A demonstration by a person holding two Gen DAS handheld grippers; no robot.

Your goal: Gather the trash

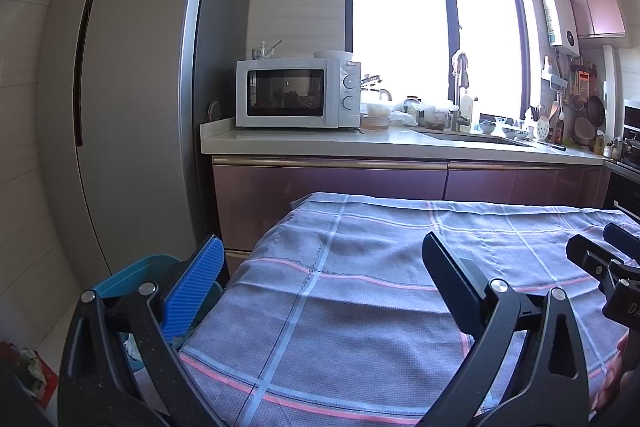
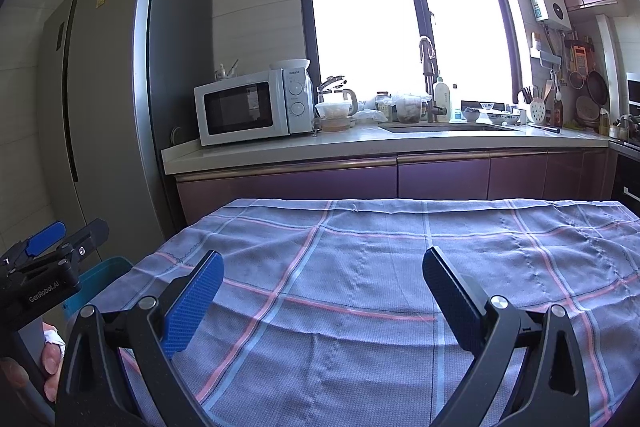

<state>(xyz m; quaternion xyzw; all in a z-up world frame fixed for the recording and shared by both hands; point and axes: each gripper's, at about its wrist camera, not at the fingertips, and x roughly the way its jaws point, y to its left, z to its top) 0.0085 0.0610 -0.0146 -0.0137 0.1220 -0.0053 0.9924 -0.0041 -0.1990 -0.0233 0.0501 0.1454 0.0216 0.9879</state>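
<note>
- No trash lies on the checked cloth (image 2: 360,287) that covers the worktop; both views show its surface bare.
- The only scraps in sight are in the left wrist view: something pale and crumpled (image 1: 130,345) low inside the teal bin (image 1: 132,273) at the worktop's left edge, and crumpled paper (image 1: 30,363) on the floor beside a red item, further left.
- Judged by its creases, that paper is light, soft and crushable, not fragile or slippery. A pinch across a raised fold in the middle of the wad should hold it; little squeeze is needed.
- Whether the floor scrap counts as the task's trash, I cannot tell.
- The left gripper (image 1: 320,291) hangs over the worktop's left edge, pointing level toward the kitchen counter, its jaws spread wide and empty, the left one over the bin.
- The right gripper (image 2: 322,297) sits beside it over the middle of the cloth, likewise level, jaws released with nothing between them.
- A fingertip (image 2: 52,359) shows on the handle of the left gripper.
</note>
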